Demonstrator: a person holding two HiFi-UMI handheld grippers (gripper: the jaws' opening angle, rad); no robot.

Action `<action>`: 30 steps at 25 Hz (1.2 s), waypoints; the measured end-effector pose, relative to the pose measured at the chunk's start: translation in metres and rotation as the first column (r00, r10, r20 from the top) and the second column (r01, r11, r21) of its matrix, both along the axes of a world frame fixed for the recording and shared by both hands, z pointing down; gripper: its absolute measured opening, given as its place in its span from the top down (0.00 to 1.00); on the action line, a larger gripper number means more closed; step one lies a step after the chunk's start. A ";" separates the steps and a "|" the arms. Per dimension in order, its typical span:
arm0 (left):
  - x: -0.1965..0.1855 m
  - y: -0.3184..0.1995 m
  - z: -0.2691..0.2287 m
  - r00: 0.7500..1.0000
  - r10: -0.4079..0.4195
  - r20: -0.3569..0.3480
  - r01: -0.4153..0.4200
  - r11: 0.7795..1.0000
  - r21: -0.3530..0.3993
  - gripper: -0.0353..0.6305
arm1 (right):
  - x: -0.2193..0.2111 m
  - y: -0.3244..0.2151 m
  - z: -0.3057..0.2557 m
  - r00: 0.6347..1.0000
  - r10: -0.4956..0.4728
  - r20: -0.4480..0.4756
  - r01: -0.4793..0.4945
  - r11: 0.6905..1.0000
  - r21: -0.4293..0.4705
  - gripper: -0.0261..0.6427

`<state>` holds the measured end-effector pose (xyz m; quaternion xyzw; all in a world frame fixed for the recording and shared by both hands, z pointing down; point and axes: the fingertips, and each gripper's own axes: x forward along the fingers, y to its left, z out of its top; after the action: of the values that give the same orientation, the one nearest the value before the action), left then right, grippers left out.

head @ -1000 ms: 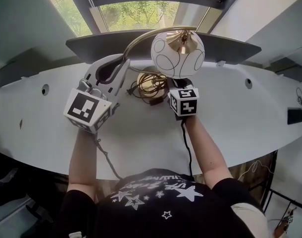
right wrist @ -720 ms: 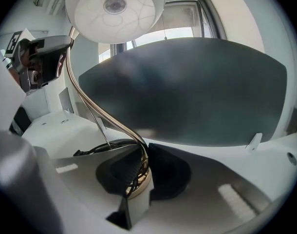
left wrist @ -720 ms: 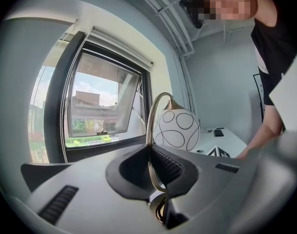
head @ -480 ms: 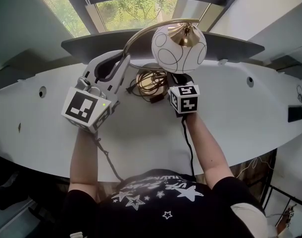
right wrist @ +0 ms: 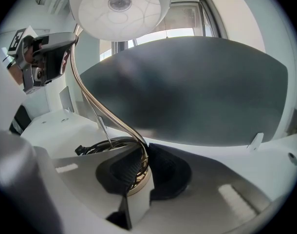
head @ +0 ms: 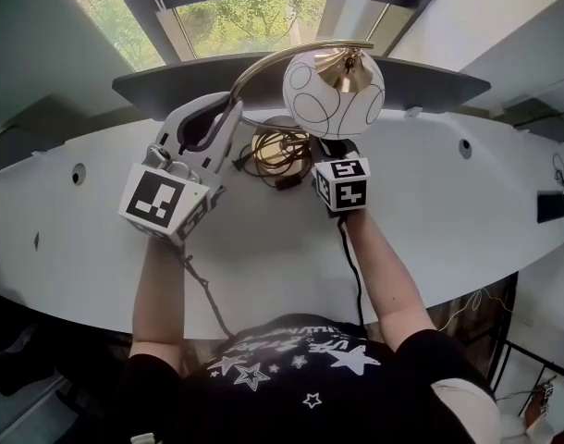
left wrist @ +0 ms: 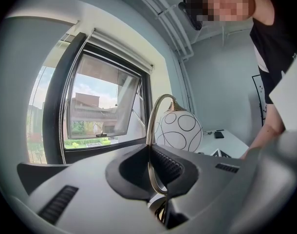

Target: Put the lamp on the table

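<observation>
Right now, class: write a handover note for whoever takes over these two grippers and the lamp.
Left gripper: shut on the curved brass stem.
Right gripper: shut on the stem's foot, just above the base.
Lamp: upright at the white table, cord coiled at the base; whether it fully rests, I can't tell.
Done: lamp brought to the table.
Left: settle it, release both grippers.

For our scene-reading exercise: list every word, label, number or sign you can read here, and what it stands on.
Nothing reads clearly.
Shirt: white lettering among stars, upside down, too blurred to read.
Left marker cube and right marker cube: black-and-white square patterns, no words.
Lamp shade: drawn circles only, no text.
</observation>
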<state>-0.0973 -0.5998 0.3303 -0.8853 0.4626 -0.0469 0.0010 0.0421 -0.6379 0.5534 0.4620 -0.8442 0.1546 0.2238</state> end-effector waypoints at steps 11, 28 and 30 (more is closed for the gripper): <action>-0.001 0.005 0.000 0.998 -0.049 -0.038 0.049 0.999 0.001 0.90 | 0.003 0.005 -0.002 1.000 -0.016 0.011 0.016 0.999 -0.050 0.89; -0.025 0.072 -0.009 0.987 -0.095 -0.131 0.099 0.995 0.018 0.72 | 0.014 0.070 -0.052 0.996 0.028 0.084 -0.029 0.999 0.019 0.78; -0.028 0.084 -0.010 0.986 -0.099 -0.133 0.104 0.994 0.025 0.71 | 0.012 0.084 -0.058 0.995 0.036 0.096 -0.039 0.999 0.027 0.78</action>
<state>-0.1252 -0.5157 0.3201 -0.8616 0.5069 0.0188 -0.0180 0.0544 -0.5538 0.4958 0.4731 -0.8472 0.1683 0.1736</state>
